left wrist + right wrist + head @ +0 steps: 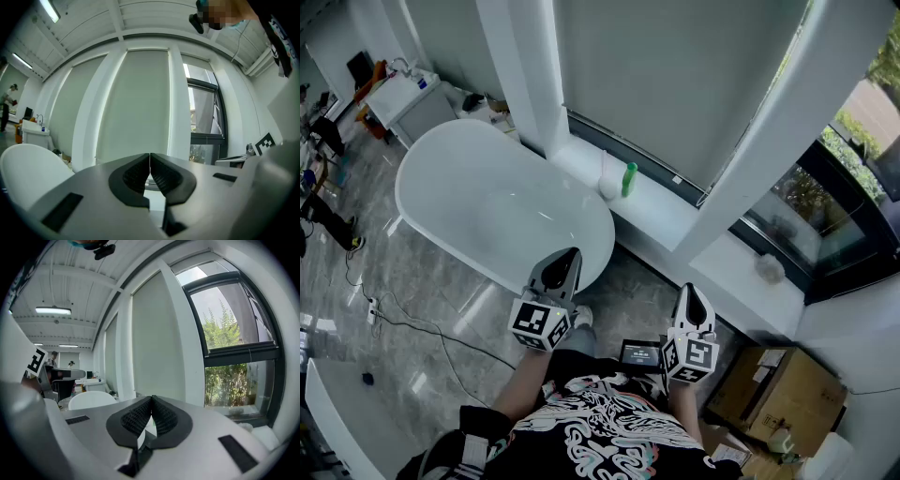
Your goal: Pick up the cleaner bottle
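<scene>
The green cleaner bottle (629, 179) stands upright on the white window ledge (666, 211), beside a white rounded object (610, 176). Both grippers are held close to the person's body, well short of the ledge. My left gripper (569, 255) hangs over the near rim of the bathtub, jaws shut and empty; in the left gripper view (149, 157) the tips meet. My right gripper (695, 292) is to its right over the floor, also shut with nothing in it; its tips touch in the right gripper view (151, 399). Neither gripper view shows the bottle.
A white oval bathtub (431, 173) lies left of the ledge. White pillars (530, 66) flank grey blinds. Cardboard boxes (778, 380) sit at the lower right. A cable (412, 323) trails on the marble floor. A small round object (769, 268) rests on the right ledge.
</scene>
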Demonstrator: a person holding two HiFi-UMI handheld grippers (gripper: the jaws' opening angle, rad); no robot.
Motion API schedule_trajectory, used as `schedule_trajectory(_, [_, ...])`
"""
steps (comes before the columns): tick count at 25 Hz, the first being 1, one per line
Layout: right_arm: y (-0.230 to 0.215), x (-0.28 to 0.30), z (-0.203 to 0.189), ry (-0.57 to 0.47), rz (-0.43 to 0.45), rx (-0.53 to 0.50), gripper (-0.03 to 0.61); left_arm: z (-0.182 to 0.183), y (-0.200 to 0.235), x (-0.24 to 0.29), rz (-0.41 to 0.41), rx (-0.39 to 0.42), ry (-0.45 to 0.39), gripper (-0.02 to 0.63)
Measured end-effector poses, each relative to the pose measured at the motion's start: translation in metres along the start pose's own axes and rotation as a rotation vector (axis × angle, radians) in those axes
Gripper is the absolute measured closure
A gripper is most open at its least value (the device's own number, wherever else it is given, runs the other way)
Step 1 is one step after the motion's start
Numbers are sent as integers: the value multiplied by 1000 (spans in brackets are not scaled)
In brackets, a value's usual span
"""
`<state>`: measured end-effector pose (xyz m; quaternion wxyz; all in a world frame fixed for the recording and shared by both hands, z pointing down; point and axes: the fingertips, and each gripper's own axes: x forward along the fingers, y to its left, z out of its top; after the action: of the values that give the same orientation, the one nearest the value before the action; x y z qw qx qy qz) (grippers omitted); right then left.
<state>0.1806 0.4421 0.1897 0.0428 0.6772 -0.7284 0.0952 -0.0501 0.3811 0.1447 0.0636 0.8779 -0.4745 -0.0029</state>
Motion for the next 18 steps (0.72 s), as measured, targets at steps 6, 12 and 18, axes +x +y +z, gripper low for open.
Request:
schedule_trajectory(6, [13, -20, 7, -24, 8, -17, 552, -3, -7, -21, -1, 31, 34, 595])
schedule_trajectory(12, [27, -19, 13, -32, 32, -32, 552, -2, -5, -27, -5, 68, 48, 595])
schedule_trajectory(18, [47, -23, 25, -106, 132, 36, 552, 4, -4, -36, 5, 59, 30, 595])
